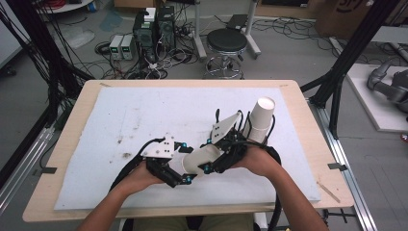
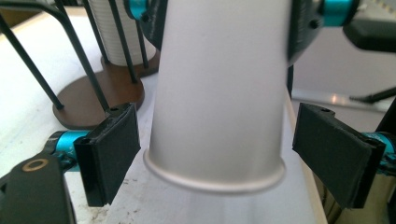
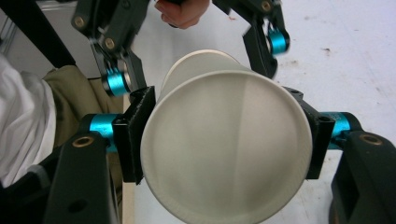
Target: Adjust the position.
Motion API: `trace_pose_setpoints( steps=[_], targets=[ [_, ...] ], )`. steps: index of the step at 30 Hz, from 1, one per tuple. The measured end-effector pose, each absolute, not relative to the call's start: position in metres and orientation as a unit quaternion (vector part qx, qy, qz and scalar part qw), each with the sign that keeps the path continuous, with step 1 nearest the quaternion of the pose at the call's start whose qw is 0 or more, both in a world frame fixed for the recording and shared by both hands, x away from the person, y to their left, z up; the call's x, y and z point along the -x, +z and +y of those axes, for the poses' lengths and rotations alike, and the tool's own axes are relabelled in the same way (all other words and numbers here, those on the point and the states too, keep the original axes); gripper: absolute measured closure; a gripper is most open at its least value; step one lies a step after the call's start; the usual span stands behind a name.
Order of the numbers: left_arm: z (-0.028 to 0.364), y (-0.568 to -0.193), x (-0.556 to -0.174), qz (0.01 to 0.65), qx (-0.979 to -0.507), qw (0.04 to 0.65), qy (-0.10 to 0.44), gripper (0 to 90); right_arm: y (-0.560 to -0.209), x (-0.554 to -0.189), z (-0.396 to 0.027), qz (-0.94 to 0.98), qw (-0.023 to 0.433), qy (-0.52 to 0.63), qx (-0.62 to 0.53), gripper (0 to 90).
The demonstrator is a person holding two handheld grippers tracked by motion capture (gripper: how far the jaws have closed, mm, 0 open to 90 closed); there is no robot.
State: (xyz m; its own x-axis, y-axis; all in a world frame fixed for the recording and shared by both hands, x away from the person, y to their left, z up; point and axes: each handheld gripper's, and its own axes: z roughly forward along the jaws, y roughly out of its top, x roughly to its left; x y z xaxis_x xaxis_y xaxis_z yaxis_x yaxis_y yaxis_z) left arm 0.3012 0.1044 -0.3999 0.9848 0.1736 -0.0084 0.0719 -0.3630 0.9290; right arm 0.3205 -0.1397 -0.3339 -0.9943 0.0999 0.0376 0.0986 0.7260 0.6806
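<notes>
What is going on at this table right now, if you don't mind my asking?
A person holds a two-jaw gripper in each hand over a white mat. The right gripper is clamped on a white paper cup, its jaws pressing on both sides. The left gripper stands open around the same cup, pads clear of it. A stack of cups sits in a wire holder nearby.

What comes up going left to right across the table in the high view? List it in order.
left gripper → paper cup lying on its side → right gripper → stack of cups in its wire holder.
</notes>
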Motion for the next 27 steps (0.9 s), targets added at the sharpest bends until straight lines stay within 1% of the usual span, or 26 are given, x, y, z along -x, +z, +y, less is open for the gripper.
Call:
trace_pose_setpoints(
  steps=[1, 5, 8, 14, 18, 27],
  targets=[
    [0.104, -0.400, -0.301, 0.074, -0.824, 0.559, 0.045, 14.9, -0.334, -0.321, -0.141, 0.927, 0.004, 0.370, -0.055, 34.1],
    [0.119, -0.400, -0.303, 0.096, -0.795, 0.597, 0.046, 14.8, -0.332, -0.323, -0.149, 0.917, 0.007, 0.392, -0.070, 34.1],
    [0.129, -0.402, -0.304, 0.113, -0.765, 0.633, 0.046, 14.9, -0.334, -0.323, -0.156, 0.905, 0.016, 0.417, -0.082, 34.1],
    [0.138, -0.403, -0.305, 0.126, -0.736, 0.663, 0.053, 14.8, -0.345, -0.322, -0.169, 0.877, 0.029, 0.467, -0.112, 34.2],
    [0.139, -0.402, -0.305, 0.124, -0.732, 0.668, 0.058, 14.8, -0.353, -0.321, -0.175, 0.858, 0.034, 0.496, -0.127, 34.2],
    [0.137, -0.402, -0.302, 0.116, -0.724, 0.677, 0.056, 14.8, -0.370, -0.319, -0.183, 0.820, 0.022, 0.552, -0.151, 34.3]
  ],
)
